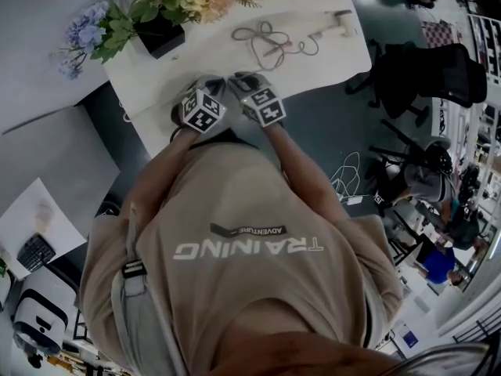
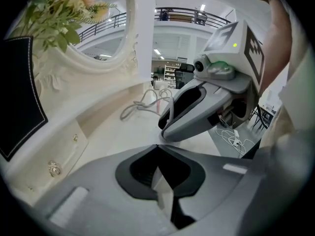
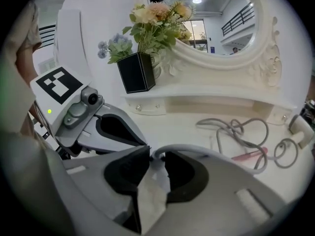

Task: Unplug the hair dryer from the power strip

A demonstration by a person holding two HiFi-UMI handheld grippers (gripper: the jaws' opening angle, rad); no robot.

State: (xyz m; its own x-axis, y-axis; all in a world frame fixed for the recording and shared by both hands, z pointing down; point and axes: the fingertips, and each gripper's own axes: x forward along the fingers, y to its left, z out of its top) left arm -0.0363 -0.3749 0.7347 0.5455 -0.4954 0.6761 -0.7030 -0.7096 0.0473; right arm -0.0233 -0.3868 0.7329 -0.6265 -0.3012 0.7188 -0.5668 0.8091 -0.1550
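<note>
A grey cable (image 3: 197, 150) arcs over the right-hand jaw of my right gripper (image 3: 156, 154) and drops into the narrow gap between its tips. The jaws stand slightly apart around it, so the gripper is open. The rest of the cable lies in loose loops (image 1: 266, 41) on the white dressing table (image 1: 313, 61). At the far right of the table lies a white object (image 1: 338, 25), possibly the hair dryer. No power strip shows. My left gripper (image 2: 157, 145) is shut and empty, close beside the right gripper (image 2: 165, 131) at the table's near edge.
A black vase of flowers (image 1: 160, 36) stands at the table's back left, under an oval mirror (image 3: 206, 18). A pink stick (image 3: 248, 155) lies among the cable loops. A black office chair (image 1: 430, 73) stands on the floor to the right.
</note>
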